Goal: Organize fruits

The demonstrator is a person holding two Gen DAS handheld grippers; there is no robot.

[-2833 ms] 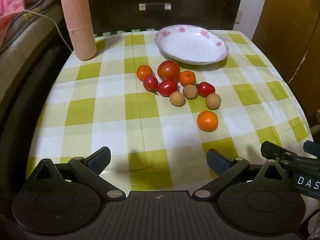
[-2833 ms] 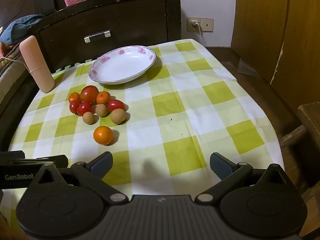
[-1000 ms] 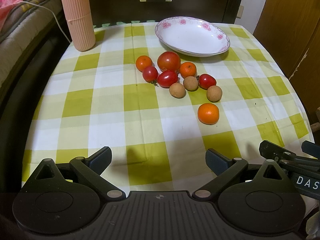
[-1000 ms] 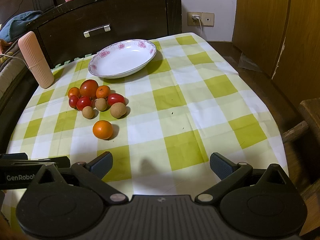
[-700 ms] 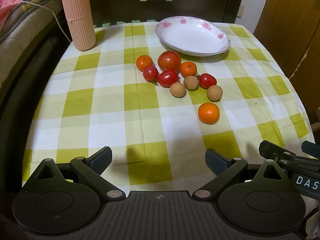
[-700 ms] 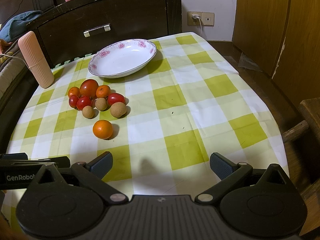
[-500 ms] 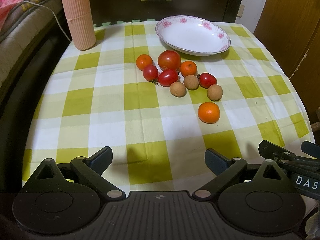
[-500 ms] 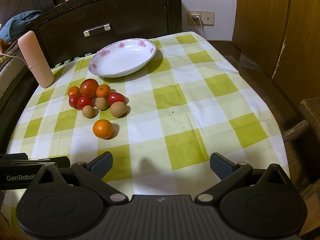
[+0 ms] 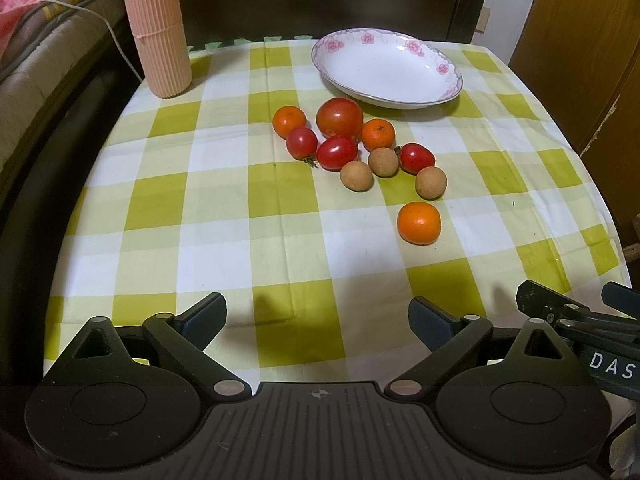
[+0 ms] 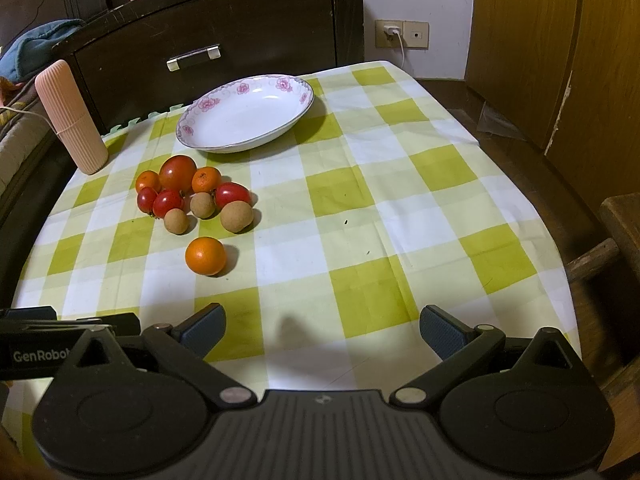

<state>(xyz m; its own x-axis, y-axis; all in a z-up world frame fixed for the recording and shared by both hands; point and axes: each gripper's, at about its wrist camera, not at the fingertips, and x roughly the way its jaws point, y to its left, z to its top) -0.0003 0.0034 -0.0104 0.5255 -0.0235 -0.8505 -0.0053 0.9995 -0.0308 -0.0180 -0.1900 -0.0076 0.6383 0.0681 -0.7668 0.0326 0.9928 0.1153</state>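
Both tools hang over the near edge of the table [image 9: 224, 240], which is covered in a green-and-white checked cloth. The left gripper [image 9: 318, 318] has its jaws spread wide with nothing between them, and the right gripper [image 10: 322, 326] is just as wide and just as empty, so no fruit is in hand yet. The fruits sit loose on the cloth toward the far side. A large tomato [image 9: 339, 117] lies closest to the white flowered plate [image 9: 448, 92], which stands bare near the far edge. Around the tomato crowd two small oranges [image 9: 289, 121], three cherry tomatoes [image 9: 337, 153] and three brown longans [image 9: 356, 175], several of them touching or nearly so. One orange [image 9: 419, 223] lies apart from the cluster, nearer the grippers. It looks like the easiest first pick, since nothing beside it would be knocked by fingers closing round it. The plate is probably the place meant to receive the fruit, which would explain why it is empty and set just behind the pile. A ribbed pink container [image 9: 155, 28] stands upright at the far left corner, well clear of any path between fruit and plate. Round fruit may roll on the cloth, so a centred, gentle squeeze seems wise.
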